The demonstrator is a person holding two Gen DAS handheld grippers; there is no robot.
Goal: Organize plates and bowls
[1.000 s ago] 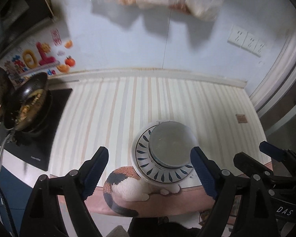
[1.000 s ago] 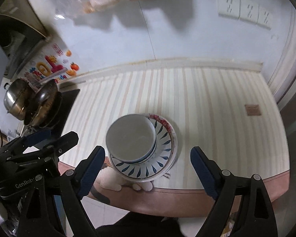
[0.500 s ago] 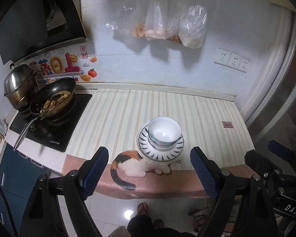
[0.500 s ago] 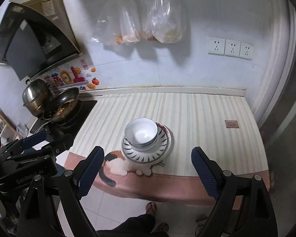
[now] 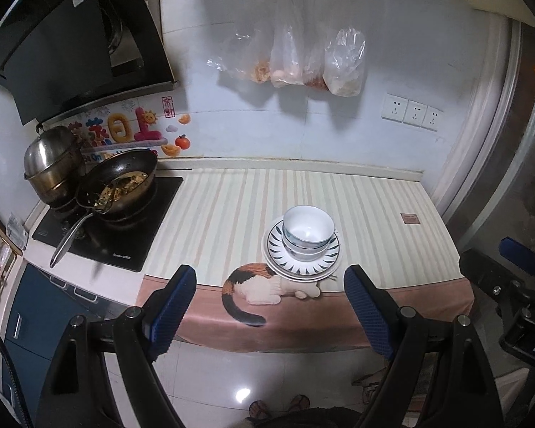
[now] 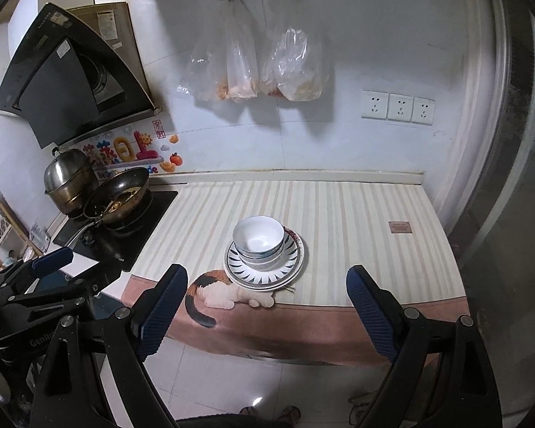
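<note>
White bowls with blue rims (image 5: 307, 237) (image 6: 261, 241) sit nested on a stack of blue-patterned plates (image 5: 324, 265) (image 6: 289, 267) near the front edge of the striped counter mat (image 5: 232, 214) (image 6: 339, 221). My left gripper (image 5: 269, 306) hangs open well back from the counter, over the floor, with nothing between its blue pads. My right gripper (image 6: 267, 308) is likewise open and empty, pulled back in front of the counter. Each gripper shows at the edge of the other's view, the right gripper (image 5: 517, 278) and the left gripper (image 6: 46, 285).
A black hob (image 5: 107, 228) at the left carries a wok with food (image 5: 121, 185) and a steel pot (image 5: 53, 164). A range hood (image 5: 71, 46) hangs above. Plastic bags (image 5: 303, 60) hang on the wall beside sockets (image 5: 412, 110). A person's sandalled feet (image 5: 278, 406) stand on the tiled floor.
Both grippers have drawn back and up from the dish stack; the counter, hob and wall came into wide view. The stack has stayed in place.
</note>
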